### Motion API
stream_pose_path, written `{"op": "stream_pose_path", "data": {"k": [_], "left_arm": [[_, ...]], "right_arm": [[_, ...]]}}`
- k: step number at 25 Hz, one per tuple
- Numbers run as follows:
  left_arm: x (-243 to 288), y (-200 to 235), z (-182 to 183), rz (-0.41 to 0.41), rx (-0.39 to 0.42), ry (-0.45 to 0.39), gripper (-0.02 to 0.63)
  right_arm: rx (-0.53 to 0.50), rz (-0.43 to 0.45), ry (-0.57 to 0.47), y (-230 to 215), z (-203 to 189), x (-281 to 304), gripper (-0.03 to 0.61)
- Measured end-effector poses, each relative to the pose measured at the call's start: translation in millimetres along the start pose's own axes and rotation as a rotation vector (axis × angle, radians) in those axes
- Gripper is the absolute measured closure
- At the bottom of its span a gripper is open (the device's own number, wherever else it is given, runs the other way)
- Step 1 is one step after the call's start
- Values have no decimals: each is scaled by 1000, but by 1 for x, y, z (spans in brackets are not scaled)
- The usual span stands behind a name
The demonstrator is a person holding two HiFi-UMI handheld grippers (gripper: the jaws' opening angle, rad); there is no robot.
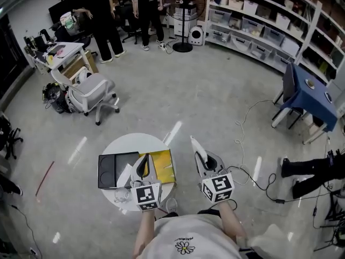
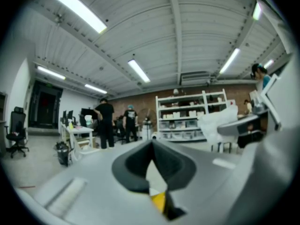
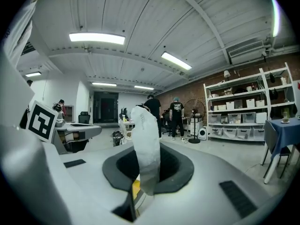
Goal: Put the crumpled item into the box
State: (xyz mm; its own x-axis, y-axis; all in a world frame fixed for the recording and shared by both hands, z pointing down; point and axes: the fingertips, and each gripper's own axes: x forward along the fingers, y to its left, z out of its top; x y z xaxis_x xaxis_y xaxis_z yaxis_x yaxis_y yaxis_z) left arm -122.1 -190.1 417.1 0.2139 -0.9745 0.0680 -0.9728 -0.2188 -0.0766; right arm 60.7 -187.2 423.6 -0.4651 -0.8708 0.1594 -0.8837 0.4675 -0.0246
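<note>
A white crumpled paper strip (image 3: 145, 144) stands upright between the jaws of my right gripper (image 3: 146, 172), which is shut on it. In the head view that gripper (image 1: 199, 154) hovers over the floor just right of the round white table (image 1: 135, 141), the strip (image 1: 195, 143) poking out past its tips. A black box (image 1: 115, 169) lies open on the table's left part. My left gripper (image 1: 143, 166) hangs over the table between the box and a yellow sheet (image 1: 163, 166); its jaws meet and hold nothing (image 2: 152, 146).
A white scrap (image 1: 125, 174) and clear crumpled plastic (image 1: 122, 196) lie on the table by the box. A grey office chair (image 1: 92, 93) stands beyond the table; cables (image 1: 253, 179) run over the floor at right. Two people (image 1: 124, 12) stand far back by desks.
</note>
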Motion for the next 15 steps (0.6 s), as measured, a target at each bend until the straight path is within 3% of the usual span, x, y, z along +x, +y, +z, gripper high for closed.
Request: {"op": "stream_pose_path", "data": {"k": [9, 15], "left_arm": [[23, 19, -6, -13, -4, 2, 614], [25, 19, 0, 70, -17, 6, 614]], "right_arm": [[-6, 15, -31, 11, 10, 39, 538], [-3, 84, -50, 7, 16, 51, 538]]}}
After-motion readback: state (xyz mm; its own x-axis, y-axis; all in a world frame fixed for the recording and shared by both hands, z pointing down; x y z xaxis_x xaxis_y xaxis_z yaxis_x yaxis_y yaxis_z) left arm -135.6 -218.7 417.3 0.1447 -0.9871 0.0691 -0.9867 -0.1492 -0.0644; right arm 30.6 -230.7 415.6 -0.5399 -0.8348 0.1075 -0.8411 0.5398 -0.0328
